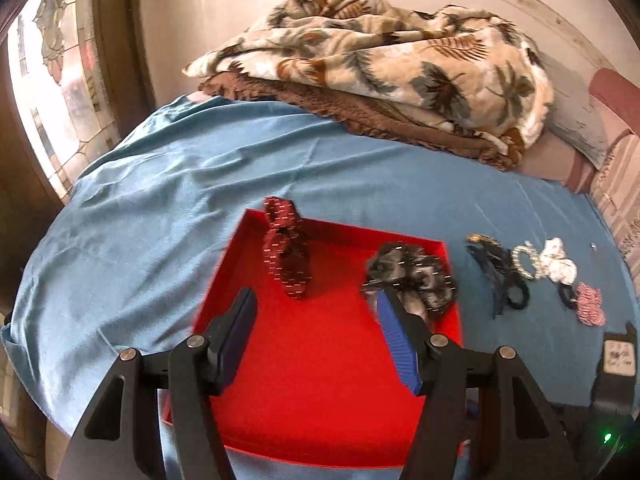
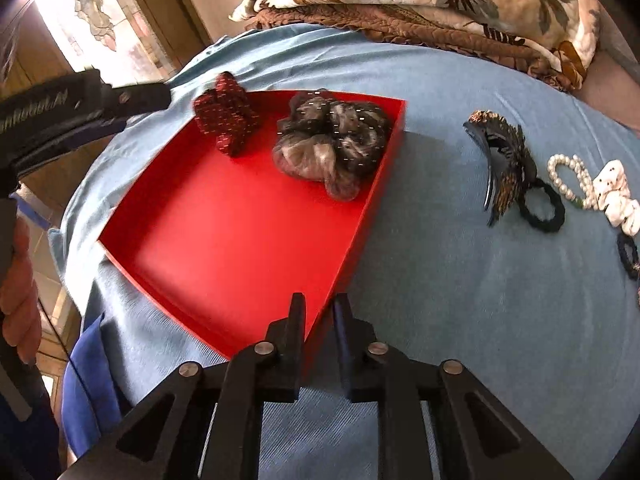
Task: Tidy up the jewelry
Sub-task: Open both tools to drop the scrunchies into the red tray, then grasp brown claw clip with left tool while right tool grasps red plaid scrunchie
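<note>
Your right gripper [image 2: 320, 308] pinching near corner wall of red tray [image 2: 224, 248]. Your left gripper [image 1: 316, 320] spread, empty, over tray. Red scrunchie [image 2: 226, 120], grey scrunchie [image 2: 332, 144] inside, frame centre-top; hair claw [image 2: 500, 160], pearl bracelet [image 2: 568, 178] on bed at right.

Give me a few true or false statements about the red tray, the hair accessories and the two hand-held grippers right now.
1. Two scrunchies lie in the red tray. True: a dark red scrunchie and a grey scrunchie.
2. The pearl bracelet is inside the tray. False: it lies on the blue sheet.
3. The left hand-held gripper is open and empty. True.
4. The right hand-held gripper holds the hair claw clip. False: its jaws flank the tray's wall.
</note>
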Demonstrator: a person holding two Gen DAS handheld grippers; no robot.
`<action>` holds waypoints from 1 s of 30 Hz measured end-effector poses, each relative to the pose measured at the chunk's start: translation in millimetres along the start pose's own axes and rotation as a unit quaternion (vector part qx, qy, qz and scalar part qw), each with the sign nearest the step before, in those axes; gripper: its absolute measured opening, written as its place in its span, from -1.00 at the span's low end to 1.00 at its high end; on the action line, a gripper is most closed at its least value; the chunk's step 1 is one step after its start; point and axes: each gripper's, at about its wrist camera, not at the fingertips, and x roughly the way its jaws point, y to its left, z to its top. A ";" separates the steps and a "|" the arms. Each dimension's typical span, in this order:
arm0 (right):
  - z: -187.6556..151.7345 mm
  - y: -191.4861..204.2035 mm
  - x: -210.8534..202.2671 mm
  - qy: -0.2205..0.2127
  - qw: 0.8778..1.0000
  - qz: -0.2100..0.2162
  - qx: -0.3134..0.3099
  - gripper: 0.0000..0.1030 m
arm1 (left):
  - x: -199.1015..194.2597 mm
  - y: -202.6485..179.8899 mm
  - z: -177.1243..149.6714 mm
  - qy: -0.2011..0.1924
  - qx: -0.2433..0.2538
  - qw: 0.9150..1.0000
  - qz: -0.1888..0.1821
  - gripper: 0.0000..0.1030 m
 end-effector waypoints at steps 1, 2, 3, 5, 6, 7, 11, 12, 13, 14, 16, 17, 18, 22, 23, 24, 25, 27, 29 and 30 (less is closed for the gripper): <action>-2.5 -2.4 -3.9 -0.003 1.000 0.009 0.004 -0.62 | -1.1 -5.8 -0.2 0.001 0.003 1.000 -0.005 0.19; -6.6 -7.6 -11.5 -0.010 1.000 0.021 0.011 -0.51 | -1.9 -12.1 -0.4 0.002 0.007 1.000 -0.010 0.19; -9.3 -10.9 -16.9 -0.016 0.999 0.025 0.014 -0.43 | -2.6 -20.3 -0.7 0.004 0.012 1.000 -0.017 0.19; -16.7 -23.8 -32.2 -0.033 0.999 0.027 0.018 -0.04 | -2.7 -35.4 -1.1 0.008 0.021 0.999 -0.029 0.19; -21.2 -33.5 -41.2 -0.043 0.999 0.024 0.022 0.02 | -1.8 -43.3 -1.3 0.010 0.026 0.999 -0.034 0.19; -26.1 -42.4 -48.9 -0.050 0.998 0.017 0.026 0.07 | -0.5 -54.8 -1.5 0.013 0.034 0.999 -0.041 0.19; -52.2 -102.1 -80.2 -0.072 0.995 -0.030 0.060 0.08 | 11.5 -95.6 -3.7 0.030 0.061 0.996 -0.058 0.20; -55.8 -116.3 -86.0 -0.077 0.994 -0.041 0.070 0.09 | 14.4 -102.4 -4.3 0.033 0.065 0.995 -0.061 0.19; -62.3 -134.2 -94.5 -0.083 0.991 -0.058 0.083 0.12 | 19.0 -112.8 -5.2 0.038 0.070 0.995 -0.066 0.19; -67.6 -150.8 -102.7 -0.090 0.989 -0.074 0.096 0.17 | 24.9 -123.6 -5.8 0.043 0.075 0.994 -0.070 0.20; -76.8 -184.5 -120.0 -0.105 0.981 -0.108 0.120 0.26 | 37.6 -140.7 -6.1 0.055 0.076 0.992 -0.079 0.20; -79.4 -197.8 -126.7 -0.110 0.978 -0.119 0.130 0.33 | 43.4 -147.4 -5.4 0.061 0.075 0.992 -0.083 0.20; -82.5 -215.3 -134.1 -0.116 0.973 -0.133 0.146 0.35 | 52.8 -155.9 -4.2 0.068 0.073 0.991 -0.087 0.20; -84.7 -270.1 -153.9 -0.136 0.957 -0.163 0.198 0.47 | 86.4 -176.6 0.4 0.089 0.069 0.990 -0.082 0.20; -83.1 -281.9 -156.4 -0.141 0.953 -0.170 0.207 0.50 | 93.4 -179.7 1.2 0.092 0.069 0.990 -0.082 0.20; -82.2 -289.1 -157.2 -0.144 0.951 -0.174 0.212 0.52 | 100.4 -182.2 2.4 0.096 0.068 0.990 -0.084 0.20; -80.4 -296.1 -156.7 -0.145 0.949 -0.177 0.216 0.58 | 108.0 -184.9 4.6 0.098 0.066 0.989 -0.087 0.20; -76.3 -309.5 -153.6 -0.148 0.947 -0.178 0.224 0.60 | 118.6 -188.0 8.5 0.098 0.063 0.989 -0.089 0.20; -65.8 -318.9 -145.3 -0.148 0.946 -0.175 0.231 0.60 | 125.4 -188.7 11.8 0.097 0.061 0.989 -0.098 0.22; -64.6 -321.8 -143.6 -0.147 0.946 -0.174 0.232 0.60 | 129.9 -190.4 13.9 0.097 0.060 0.988 -0.100 0.28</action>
